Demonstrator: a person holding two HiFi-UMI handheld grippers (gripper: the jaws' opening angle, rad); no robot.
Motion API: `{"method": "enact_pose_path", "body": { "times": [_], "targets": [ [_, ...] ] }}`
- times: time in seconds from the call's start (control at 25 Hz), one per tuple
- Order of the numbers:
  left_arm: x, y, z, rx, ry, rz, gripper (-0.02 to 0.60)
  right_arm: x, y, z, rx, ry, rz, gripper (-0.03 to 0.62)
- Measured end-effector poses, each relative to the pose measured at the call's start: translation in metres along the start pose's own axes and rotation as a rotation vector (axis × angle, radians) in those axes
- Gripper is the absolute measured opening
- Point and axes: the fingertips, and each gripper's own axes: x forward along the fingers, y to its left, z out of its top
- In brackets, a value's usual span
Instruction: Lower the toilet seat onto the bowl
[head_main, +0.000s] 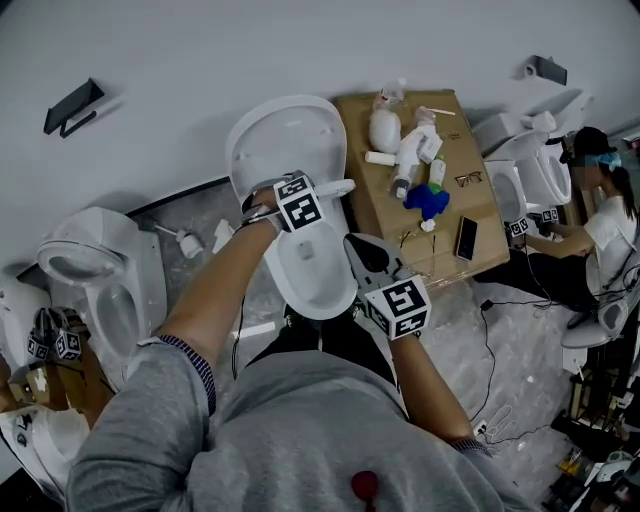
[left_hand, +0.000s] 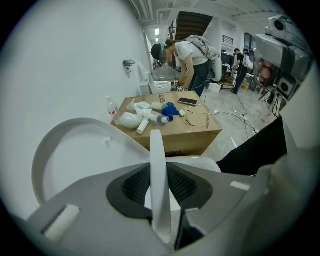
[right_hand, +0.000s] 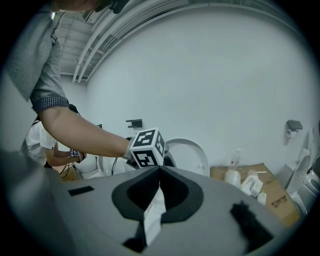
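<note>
A white toilet stands in the middle of the head view, its lid (head_main: 285, 135) upright against the wall and its bowl (head_main: 312, 285) below. My left gripper (head_main: 265, 205) reaches down at the top of the bowl. In the left gripper view the thin white toilet seat (left_hand: 156, 145) runs edge-on between the jaws of the left gripper (left_hand: 159, 187), whose black pads press on both its sides, with the lid (left_hand: 70, 150) behind at the left. My right gripper (head_main: 360, 252) hovers over the bowl's right rim. The right gripper (right_hand: 160, 170) has its tips together and holds nothing.
A cardboard box (head_main: 395, 215) right of the toilet carries bottles, a blue object and a phone. More toilets stand at the left (head_main: 95, 275) and far right. A person (head_main: 600, 215) crouches at the right. Cables lie on the floor.
</note>
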Motion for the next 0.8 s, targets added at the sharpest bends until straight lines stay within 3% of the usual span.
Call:
{"method": "enact_pose_path", "body": {
  "times": [0.8],
  "targets": [
    [0.007,-0.058,0.002,-0.025,-0.008,-0.036,0.117,-0.02,-0.001,-0.038,0.06,0.015,-0.004,0.014]
  ]
}}
